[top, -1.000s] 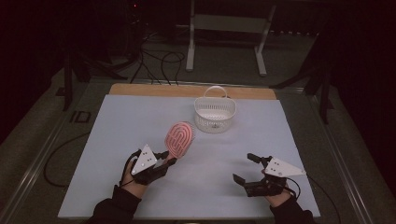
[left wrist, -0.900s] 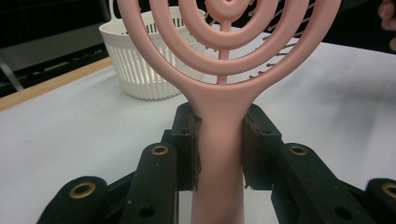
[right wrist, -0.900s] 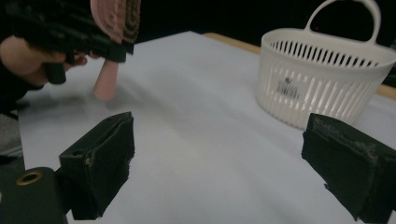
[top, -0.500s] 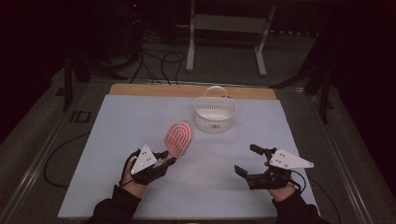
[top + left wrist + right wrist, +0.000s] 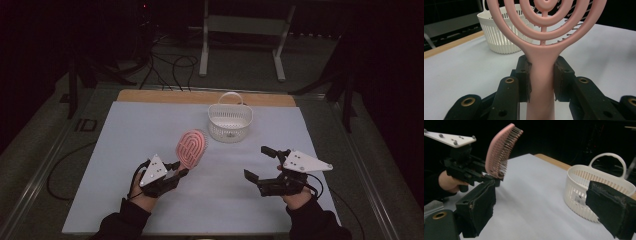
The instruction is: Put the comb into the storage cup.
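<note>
**Pink brush clamped in the left gripper, right gripper wide open**

Pink plastic marks the hairbrush (image 5: 191, 148), whose handle is pinched between the two black pads of the left gripper (image 5: 176, 170); in the left gripper view the pads press on either side of the handle just below the round, ringed head. The brush is held off the pale table cover (image 5: 125, 150), head tilted up and away from the hand, bristles facing the right side of the table. Beyond it, well apart, stands a white slatted basket (image 5: 230, 122) with an arched handle, near the far wooden edge. The right gripper (image 5: 260, 162) hovers over the cover with its jaws spread wide and nothing between them.
</note>
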A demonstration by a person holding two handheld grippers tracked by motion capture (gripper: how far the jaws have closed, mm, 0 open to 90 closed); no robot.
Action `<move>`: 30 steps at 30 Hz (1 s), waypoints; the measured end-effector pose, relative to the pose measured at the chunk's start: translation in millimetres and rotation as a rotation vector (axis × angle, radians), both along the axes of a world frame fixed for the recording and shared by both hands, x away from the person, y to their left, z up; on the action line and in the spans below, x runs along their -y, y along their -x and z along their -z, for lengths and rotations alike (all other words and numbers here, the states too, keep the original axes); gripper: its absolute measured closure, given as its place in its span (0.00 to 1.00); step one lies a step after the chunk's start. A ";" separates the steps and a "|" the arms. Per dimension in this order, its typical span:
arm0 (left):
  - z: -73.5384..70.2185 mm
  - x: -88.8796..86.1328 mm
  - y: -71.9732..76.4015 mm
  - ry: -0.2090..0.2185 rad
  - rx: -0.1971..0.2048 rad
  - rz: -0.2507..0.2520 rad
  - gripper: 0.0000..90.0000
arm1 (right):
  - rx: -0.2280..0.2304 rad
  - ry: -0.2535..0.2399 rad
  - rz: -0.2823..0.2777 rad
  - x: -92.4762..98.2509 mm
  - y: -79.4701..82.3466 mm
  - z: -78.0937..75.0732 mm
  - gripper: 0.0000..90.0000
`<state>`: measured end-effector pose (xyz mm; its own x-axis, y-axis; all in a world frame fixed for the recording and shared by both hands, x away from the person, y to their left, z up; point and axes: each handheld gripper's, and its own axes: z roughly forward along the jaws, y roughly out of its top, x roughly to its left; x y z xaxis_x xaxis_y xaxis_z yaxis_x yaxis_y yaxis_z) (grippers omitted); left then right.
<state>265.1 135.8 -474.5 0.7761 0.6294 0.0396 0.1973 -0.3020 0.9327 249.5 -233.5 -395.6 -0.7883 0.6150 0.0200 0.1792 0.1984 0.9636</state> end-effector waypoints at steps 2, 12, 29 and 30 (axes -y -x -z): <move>-0.2 0.1 0.0 0.003 -0.002 0.001 0.79 | -0.001 -0.003 -0.010 -4.2 -0.9 -2.4 0.10; 0.2 -0.1 -0.4 0.000 -0.003 0.000 0.79 | -0.002 0.001 -0.049 -25.1 -5.7 -16.0 0.10; 0.6 -0.3 -0.7 0.005 -0.004 0.001 0.79 | -0.001 0.022 -0.108 -60.8 -13.5 -30.2 0.10; 0.7 0.0 -0.8 0.003 -0.006 0.003 0.79 | -0.006 0.021 -0.109 -62.5 -13.8 -30.7 0.10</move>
